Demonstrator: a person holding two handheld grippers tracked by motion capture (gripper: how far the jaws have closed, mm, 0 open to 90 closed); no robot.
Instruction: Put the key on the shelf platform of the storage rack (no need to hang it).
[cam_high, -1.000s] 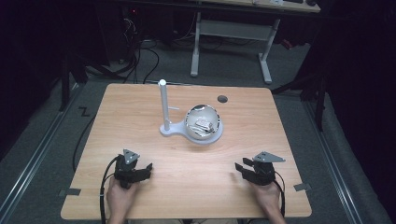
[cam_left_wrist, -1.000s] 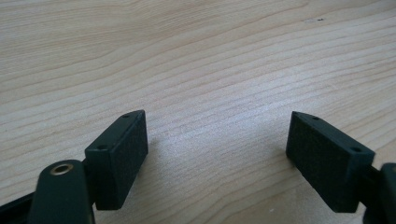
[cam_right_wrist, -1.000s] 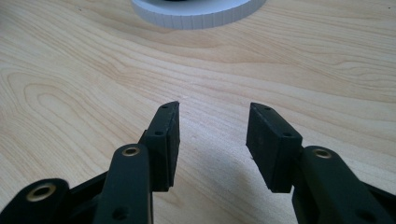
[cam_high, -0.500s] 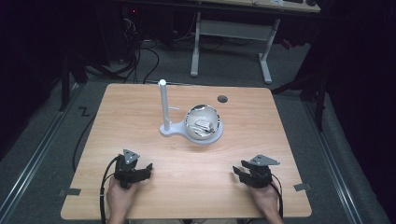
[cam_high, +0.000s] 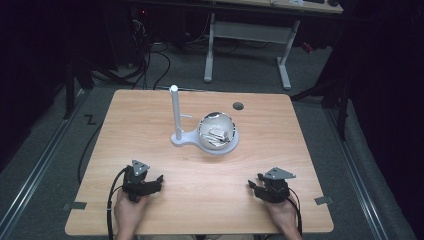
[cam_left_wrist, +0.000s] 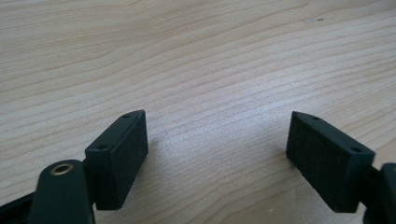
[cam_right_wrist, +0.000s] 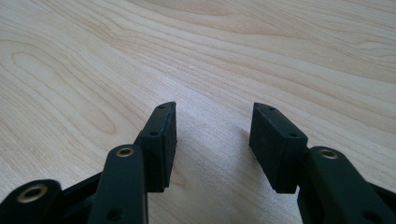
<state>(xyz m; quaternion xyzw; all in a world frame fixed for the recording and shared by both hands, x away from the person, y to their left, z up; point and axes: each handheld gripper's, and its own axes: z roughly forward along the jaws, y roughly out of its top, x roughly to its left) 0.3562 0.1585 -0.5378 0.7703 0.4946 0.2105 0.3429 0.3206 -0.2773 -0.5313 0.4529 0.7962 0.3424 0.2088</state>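
Note:
A shiny metal bowl (cam_high: 217, 132) with something pale inside sits on a white base with an upright white post (cam_high: 175, 111) at the middle of the wooden table (cam_high: 150, 110). My left gripper (cam_high: 157, 181) rests near the front left edge, held by a hand, jaws spread wide over bare wood (cam_left_wrist: 217, 135). My right gripper (cam_high: 253, 187) rests near the front right edge, also open, with nothing between its pads (cam_right_wrist: 212, 135). Both grippers point toward the table's middle, well short of the bowl.
A small dark hole (cam_high: 238, 106) marks the table's far right part. Beyond the far edge stands a white desk frame (cam_high: 245, 37) on grey floor, with cables at the back left. Metal rails run along the floor on both sides.
My right gripper has shifted slightly left and nearer the front edge. The left gripper and the bowl have stayed put.

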